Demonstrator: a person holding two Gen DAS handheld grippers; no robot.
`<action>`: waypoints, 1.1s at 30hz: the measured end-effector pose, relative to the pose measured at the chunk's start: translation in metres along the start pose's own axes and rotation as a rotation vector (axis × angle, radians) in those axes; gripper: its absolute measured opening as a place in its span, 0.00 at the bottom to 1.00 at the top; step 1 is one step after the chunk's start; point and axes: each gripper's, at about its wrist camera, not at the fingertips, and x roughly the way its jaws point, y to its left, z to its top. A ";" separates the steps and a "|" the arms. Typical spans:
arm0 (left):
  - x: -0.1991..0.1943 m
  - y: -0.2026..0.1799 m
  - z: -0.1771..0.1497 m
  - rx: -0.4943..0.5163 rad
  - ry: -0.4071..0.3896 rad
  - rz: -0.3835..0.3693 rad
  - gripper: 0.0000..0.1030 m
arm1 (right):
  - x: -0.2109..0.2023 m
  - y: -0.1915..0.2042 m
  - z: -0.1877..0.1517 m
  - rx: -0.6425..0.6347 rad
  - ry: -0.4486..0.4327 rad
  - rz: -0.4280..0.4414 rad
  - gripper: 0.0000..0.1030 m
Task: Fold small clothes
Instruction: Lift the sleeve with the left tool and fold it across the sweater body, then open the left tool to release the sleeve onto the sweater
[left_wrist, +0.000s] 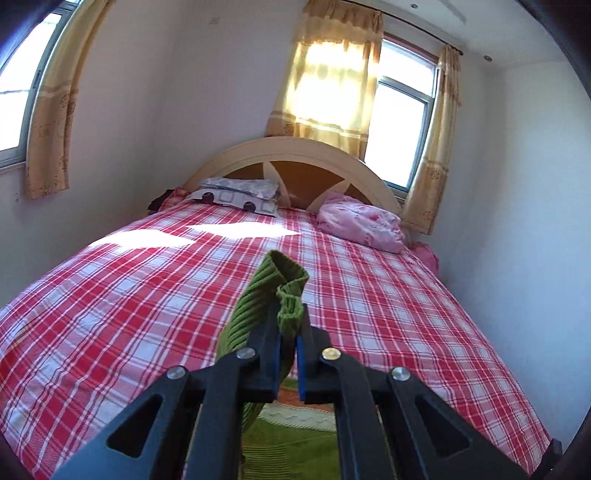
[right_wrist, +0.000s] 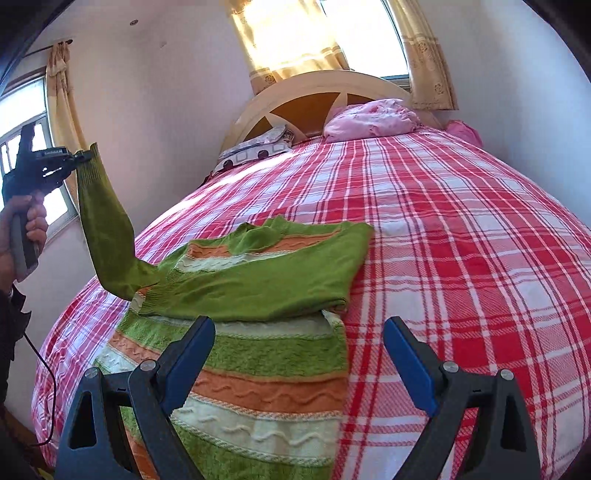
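A small green sweater (right_wrist: 258, 280) with orange and white stripes lies on the red plaid bed (right_wrist: 461, 229), its right side folded over the body. My left gripper (left_wrist: 288, 325) is shut on the ribbed green sleeve cuff (left_wrist: 284, 291). In the right wrist view that left gripper (right_wrist: 79, 157) holds the sleeve (right_wrist: 107, 236) lifted high at the left, above the bed's edge. My right gripper (right_wrist: 299, 343) stands open low over the sweater's striped lower part, nothing between its fingers (right_wrist: 192, 354).
Patterned pillows (left_wrist: 236, 194) and a pink bundle (left_wrist: 362, 223) lie at the arched headboard (left_wrist: 295, 162). Curtained windows stand behind and on the left wall. A hand (right_wrist: 22, 229) grips the left gripper's handle; a cable hangs below it. Plaid sheet spreads right of the sweater.
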 end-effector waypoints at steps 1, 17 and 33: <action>0.002 -0.013 -0.001 0.010 -0.002 -0.020 0.07 | -0.002 -0.005 -0.003 0.007 0.007 -0.006 0.90; 0.068 -0.150 -0.118 0.107 0.175 -0.152 0.07 | 0.007 -0.026 -0.039 0.052 0.082 -0.007 0.90; 0.060 -0.174 -0.179 0.382 0.247 -0.138 0.75 | 0.018 -0.034 -0.049 0.086 0.118 0.061 0.90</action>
